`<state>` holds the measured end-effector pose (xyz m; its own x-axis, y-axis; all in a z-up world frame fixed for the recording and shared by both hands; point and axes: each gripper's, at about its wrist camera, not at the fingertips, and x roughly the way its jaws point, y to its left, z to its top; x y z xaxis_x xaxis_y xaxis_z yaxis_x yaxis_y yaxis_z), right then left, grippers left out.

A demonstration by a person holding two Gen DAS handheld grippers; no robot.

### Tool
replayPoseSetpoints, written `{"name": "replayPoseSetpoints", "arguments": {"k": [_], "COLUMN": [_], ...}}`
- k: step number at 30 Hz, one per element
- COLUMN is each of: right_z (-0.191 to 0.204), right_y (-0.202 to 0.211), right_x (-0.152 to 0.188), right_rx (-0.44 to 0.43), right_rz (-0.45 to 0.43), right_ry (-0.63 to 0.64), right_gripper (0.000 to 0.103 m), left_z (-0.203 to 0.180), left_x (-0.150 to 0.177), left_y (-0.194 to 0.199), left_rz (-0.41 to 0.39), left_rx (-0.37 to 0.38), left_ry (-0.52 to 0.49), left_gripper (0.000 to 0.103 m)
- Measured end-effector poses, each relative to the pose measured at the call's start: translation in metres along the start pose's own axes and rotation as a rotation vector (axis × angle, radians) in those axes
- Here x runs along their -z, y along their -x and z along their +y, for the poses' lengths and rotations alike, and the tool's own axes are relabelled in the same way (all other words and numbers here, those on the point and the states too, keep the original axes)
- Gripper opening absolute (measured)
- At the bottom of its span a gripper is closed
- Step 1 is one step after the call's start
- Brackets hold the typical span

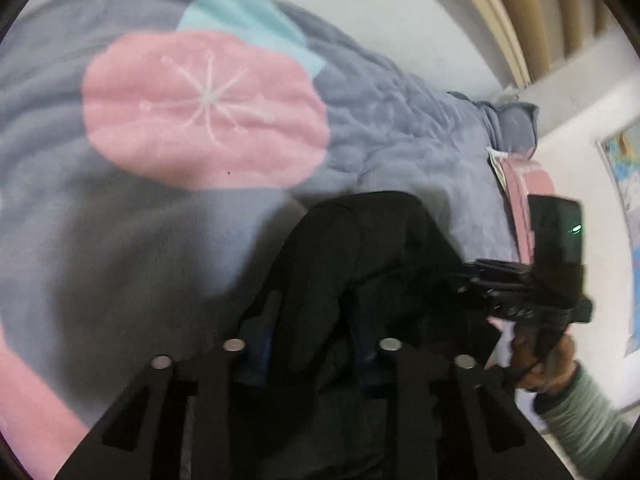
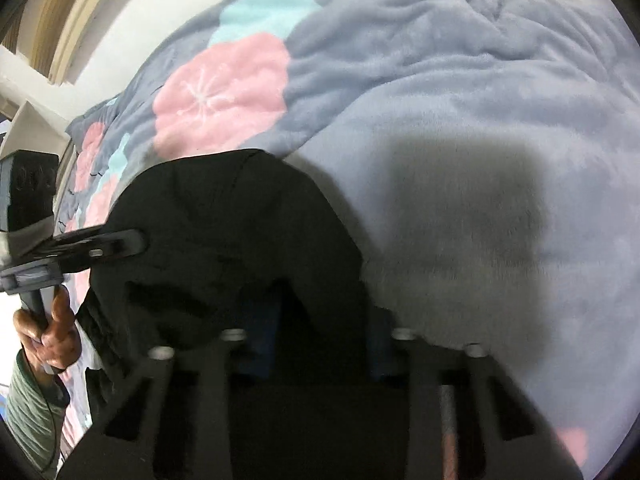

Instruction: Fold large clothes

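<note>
A black garment (image 1: 352,248) hangs bunched above a grey-blue blanket. My left gripper (image 1: 316,320) is shut on a thick fold of it, the cloth filling the gap between the fingers. My right gripper (image 2: 320,320) is also shut on the black garment (image 2: 224,232), which drapes over its fingers. The right gripper also shows in the left wrist view (image 1: 472,280), reaching in from the right, tips in the cloth. The left gripper also shows in the right wrist view (image 2: 136,242), coming in from the left, its tips at the garment's edge.
A grey-blue fleece blanket (image 2: 460,100) with pink flowers (image 1: 204,108) and teal patches covers the bed below. A white wall and wooden trim (image 1: 504,20) lie behind. A poster (image 1: 628,184) hangs on the wall at right.
</note>
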<state>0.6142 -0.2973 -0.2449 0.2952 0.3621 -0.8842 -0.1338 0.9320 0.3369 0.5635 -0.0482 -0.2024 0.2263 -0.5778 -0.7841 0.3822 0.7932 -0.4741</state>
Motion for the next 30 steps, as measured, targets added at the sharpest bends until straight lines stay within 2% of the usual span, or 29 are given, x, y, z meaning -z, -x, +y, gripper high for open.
{"name": "replayPoseSetpoints", "arguments": {"k": [1,5,8,13,16,22,26,30], "right_z": [0.007,0.051,0.086,0.139,0.156,0.182,0.179,0.159], "right_y": [0.011,0.066,0.119,0.193,0.221,0.233,0.206,0.174], "right_x": [0.005,0.031,0.065,0.144,0.199,0.319,0.387,0.426], "right_rx": [0.007,0.054,0.083,0.129,0.153,0.193,0.202,0.176], "right_rz": [-0.016,-0.097,-0.164,-0.233,-0.239,-0.216,-0.134,-0.008], "right_ry": [0.024,0.149,0.237,0.342,0.339,0.316,0.249,0.141], "right_gripper": [0.017,0.014,0.014,0.014,0.014,0.014,0.014,0.014], "left_z": [-0.005,-0.046,-0.079,-0.132,-0.158,-0.182,-0.173,-0.149], "left_x": [0.005,0.036,0.069,0.149,0.202,0.312,0.374,0.415], "left_y": [0.005,0.057,0.107,0.18,0.202,0.205,0.177,0.144], "left_rz": [-0.01,-0.09,-0.15,-0.202,-0.181,-0.097,-0.013,0.053], "left_rx": [-0.009,-0.044,-0.053,-0.076,-0.081,-0.098,-0.099,-0.117], "left_ry": [-0.019,-0.125,-0.191,-0.26,-0.296,-0.283,-0.184,-0.045], "left_gripper": [0.017,0.016,0.016,0.016,0.016,0.016,0.016,0.016]}}
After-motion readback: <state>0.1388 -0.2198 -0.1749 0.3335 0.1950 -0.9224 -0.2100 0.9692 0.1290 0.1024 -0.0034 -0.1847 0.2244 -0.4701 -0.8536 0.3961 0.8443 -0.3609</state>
